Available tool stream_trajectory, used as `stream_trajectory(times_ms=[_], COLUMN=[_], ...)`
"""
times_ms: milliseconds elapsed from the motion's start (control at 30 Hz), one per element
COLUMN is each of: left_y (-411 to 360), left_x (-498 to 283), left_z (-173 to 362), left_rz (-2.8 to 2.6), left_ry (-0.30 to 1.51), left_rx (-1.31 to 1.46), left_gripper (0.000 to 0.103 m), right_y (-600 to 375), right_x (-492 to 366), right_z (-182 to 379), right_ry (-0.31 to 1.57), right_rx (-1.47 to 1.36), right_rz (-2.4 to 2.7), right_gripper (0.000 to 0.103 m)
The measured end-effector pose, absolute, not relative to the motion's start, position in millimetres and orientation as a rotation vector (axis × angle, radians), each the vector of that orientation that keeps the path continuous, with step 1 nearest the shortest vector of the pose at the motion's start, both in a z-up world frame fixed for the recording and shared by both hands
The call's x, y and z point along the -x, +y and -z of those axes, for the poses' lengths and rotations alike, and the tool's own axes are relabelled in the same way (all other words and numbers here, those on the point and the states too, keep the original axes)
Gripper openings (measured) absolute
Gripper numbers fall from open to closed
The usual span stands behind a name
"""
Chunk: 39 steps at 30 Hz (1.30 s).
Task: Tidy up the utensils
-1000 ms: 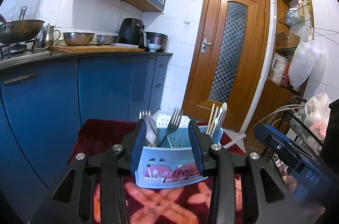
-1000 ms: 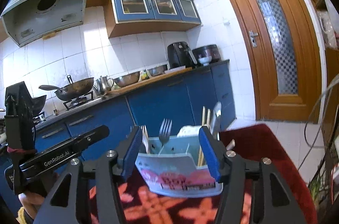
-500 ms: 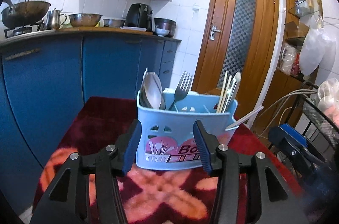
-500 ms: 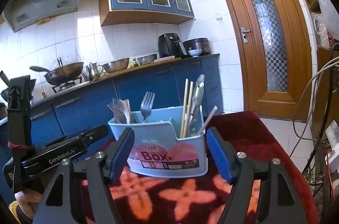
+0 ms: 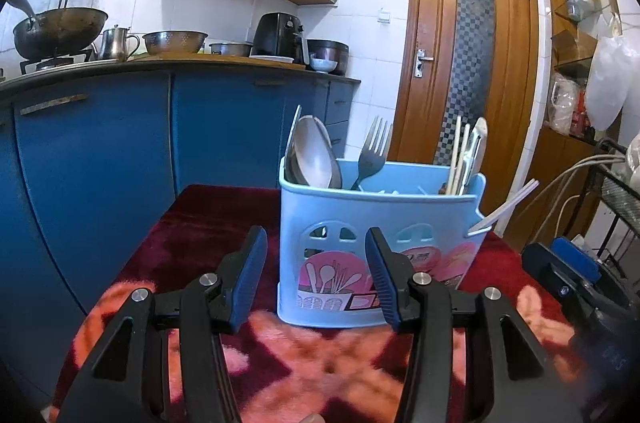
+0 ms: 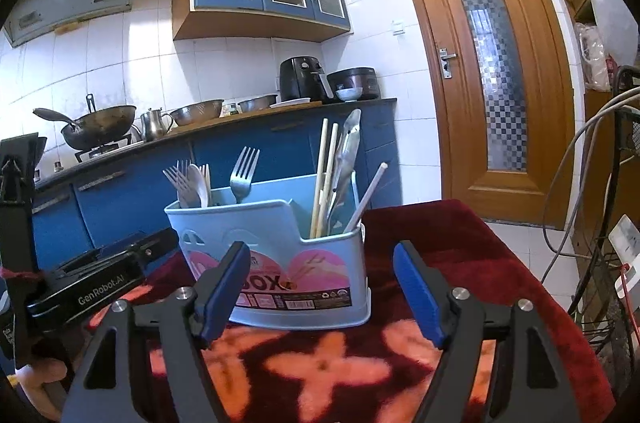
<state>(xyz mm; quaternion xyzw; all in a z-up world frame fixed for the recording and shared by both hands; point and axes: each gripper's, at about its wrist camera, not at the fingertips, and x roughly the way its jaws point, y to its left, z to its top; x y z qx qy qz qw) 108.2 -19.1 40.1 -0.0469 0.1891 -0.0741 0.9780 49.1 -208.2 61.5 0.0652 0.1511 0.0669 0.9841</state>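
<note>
Utensil caddy (image 6: 280,263) is resting loaded on your worktop (image 6: 460,255); left claw (image 5: 316,263) is hanging released, right claw (image 6: 320,279) is opening empty, awaiting withdrawal.

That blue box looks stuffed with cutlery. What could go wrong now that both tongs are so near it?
1. The box is tall, loaded with long chopsticks and a fork; a nudge from the opening right tongs might tip it.
2. A white stick leans out over the rim; it could be knocked out.
3. The soft red cloth under it may slide or bunch.
</note>
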Motion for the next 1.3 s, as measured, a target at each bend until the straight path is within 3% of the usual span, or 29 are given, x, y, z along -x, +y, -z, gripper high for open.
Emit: stream_trajectory(times_ms=[1300], left_y=[-29], left_x=[-100], left_z=[-36], left_rz=[0.132], left_ry=[0.337], left_rx=[0.026], left_gripper=[0.056], right_y=[-210], right_x=[-53], right_z=[-52], right_ry=[0.322], right_rx=[-0.129], right_rz=[-0.133], right_gripper=[0.079])
